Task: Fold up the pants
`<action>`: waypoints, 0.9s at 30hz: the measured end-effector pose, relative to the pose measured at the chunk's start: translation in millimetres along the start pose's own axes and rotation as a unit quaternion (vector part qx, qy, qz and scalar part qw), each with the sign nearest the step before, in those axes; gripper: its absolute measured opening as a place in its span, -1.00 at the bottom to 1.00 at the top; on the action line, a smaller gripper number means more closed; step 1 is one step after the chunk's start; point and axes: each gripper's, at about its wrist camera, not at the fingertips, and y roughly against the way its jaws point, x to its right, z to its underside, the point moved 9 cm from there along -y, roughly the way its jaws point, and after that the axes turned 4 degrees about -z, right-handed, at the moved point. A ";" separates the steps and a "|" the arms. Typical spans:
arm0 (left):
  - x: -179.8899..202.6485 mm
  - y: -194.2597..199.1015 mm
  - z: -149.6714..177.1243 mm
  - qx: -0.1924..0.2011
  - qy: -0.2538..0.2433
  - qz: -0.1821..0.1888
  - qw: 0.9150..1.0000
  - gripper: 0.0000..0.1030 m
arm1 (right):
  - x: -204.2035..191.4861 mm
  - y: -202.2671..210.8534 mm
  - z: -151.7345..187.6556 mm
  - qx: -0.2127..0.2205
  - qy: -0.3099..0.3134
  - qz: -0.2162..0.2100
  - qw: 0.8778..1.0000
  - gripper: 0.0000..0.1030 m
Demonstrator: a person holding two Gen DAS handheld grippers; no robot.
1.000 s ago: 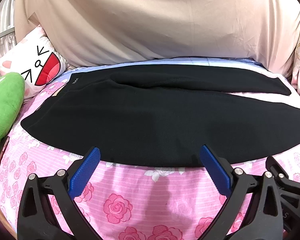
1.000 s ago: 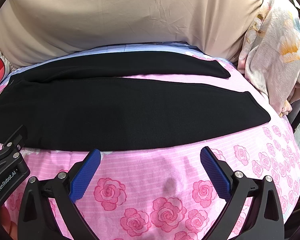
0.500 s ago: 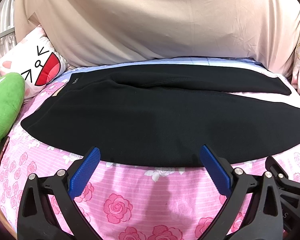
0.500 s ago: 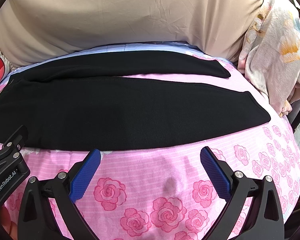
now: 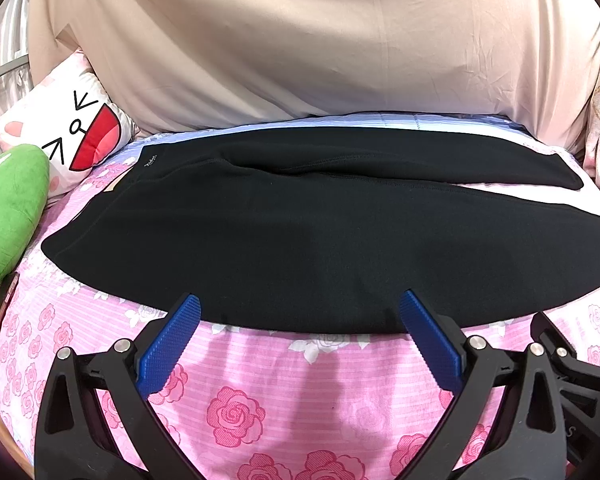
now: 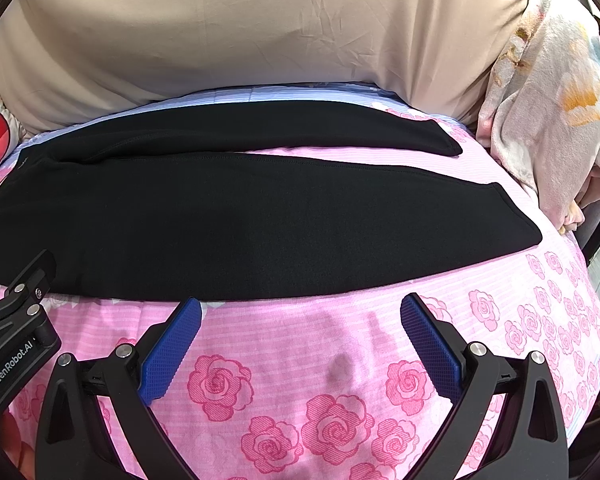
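Black pants [image 5: 300,240] lie flat across the pink rose bedsheet [image 5: 236,416], waistband at the left, two legs running right and splayed apart at the cuffs. They also show in the right wrist view [image 6: 240,220]. My left gripper [image 5: 300,312] is open and empty, its blue pads at the pants' near edge. My right gripper [image 6: 300,312] is open and empty, just in front of the near leg's edge. The left gripper's body [image 6: 16,320] shows at the right wrist view's left side.
A beige cover [image 5: 320,40] rises behind the pants. A white face pillow [image 5: 60,128] and a green plush [image 5: 8,208] lie at the left, with a phone [image 5: 0,316] at the bed's left edge. A floral blanket [image 6: 548,120] is heaped at the right.
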 end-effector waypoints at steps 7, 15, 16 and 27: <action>0.2 -0.3 0.3 0.000 0.000 0.001 1.000 0.90 | -0.4 -1.1 1.0 0.001 0.001 0.001 1.000 0.90; -1.4 0.0 0.7 0.000 0.005 0.005 1.000 0.90 | -1.4 -2.9 3.1 0.002 -0.001 -0.002 1.000 0.90; -3.4 0.8 0.3 0.001 0.012 0.008 1.000 0.90 | -1.0 -3.1 3.9 0.000 -0.005 -0.011 1.000 0.90; -80.0 12.2 -76.0 0.054 0.023 -0.001 0.998 0.91 | 122.2 -108.7 -24.3 0.053 0.004 0.011 0.999 0.90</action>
